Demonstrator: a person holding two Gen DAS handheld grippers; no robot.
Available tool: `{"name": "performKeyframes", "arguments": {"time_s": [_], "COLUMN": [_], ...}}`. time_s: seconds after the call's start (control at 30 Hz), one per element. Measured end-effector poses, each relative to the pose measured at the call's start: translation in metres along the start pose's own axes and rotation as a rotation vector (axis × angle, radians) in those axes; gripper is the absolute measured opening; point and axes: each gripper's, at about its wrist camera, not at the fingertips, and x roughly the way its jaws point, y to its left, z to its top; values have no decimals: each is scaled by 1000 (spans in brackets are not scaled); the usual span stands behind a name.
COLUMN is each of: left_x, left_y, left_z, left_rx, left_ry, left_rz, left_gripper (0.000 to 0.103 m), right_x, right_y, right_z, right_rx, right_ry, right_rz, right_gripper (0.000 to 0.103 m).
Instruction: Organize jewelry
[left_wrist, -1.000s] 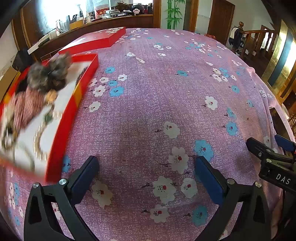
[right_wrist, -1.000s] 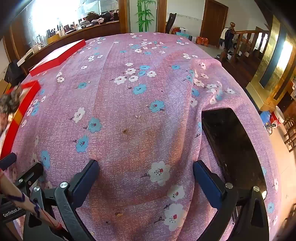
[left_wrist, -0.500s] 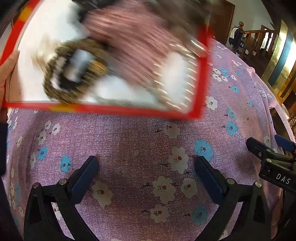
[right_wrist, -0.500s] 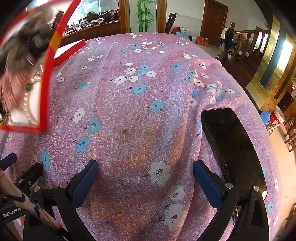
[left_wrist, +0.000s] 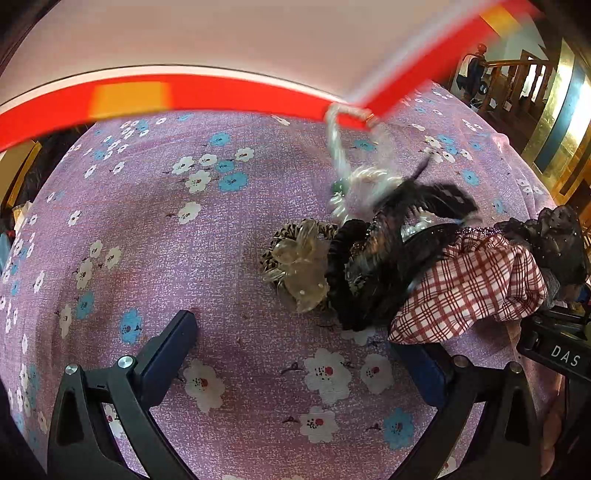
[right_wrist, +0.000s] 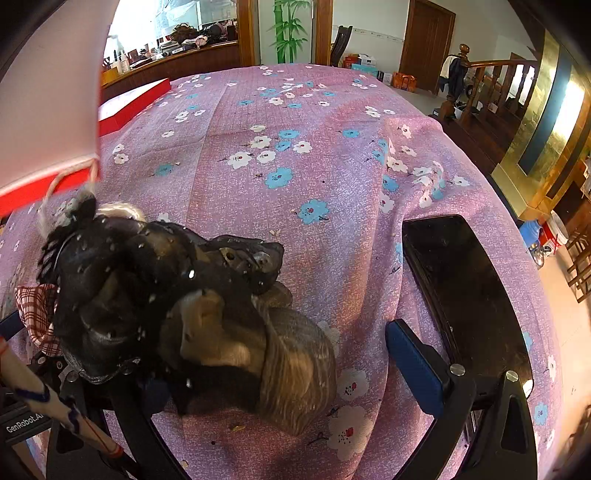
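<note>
A red box (left_wrist: 207, 94) with a white inside hangs tilted above the purple floral cloth. A pearl necklace (left_wrist: 338, 158) trails from its corner. Below lies a heap of hair pieces: a leopard scrunchie with a sheer bow (left_wrist: 299, 266), a black scrunchie (left_wrist: 354, 273), a red plaid scrunchie (left_wrist: 472, 291) and a black mesh bow (left_wrist: 554, 240). My left gripper (left_wrist: 295, 362) is open just short of the heap. My right gripper (right_wrist: 284, 380) is open; black and brown hair pieces (right_wrist: 166, 288) cover its left finger, and the right finger (right_wrist: 413, 365) is bare.
A black phone (right_wrist: 461, 288) lies on the cloth right of my right gripper. The red lid (right_wrist: 136, 103) rests at the far left. A wooden counter with clutter stands behind, and a staircase rail (right_wrist: 491, 70) is at the right.
The red box rose from the cloth on the left, swung over the grippers and tipped. Its hair pieces and necklace spilled onto the cloth. Neither gripper moved.
</note>
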Motion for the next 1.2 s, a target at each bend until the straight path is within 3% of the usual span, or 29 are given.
{"name": "performKeyframes", "arguments": {"time_s": [1.2], "left_x": [-1], "left_y": [2], "left_z": [-1], "left_rx": [0], "left_ry": [0], "left_rz": [0], "left_gripper": [103], "right_x": [2], "right_y": [0], "right_z": [1], "right_rx": [0], "right_ry": [0], "right_rz": [1], "right_gripper": [103]}}
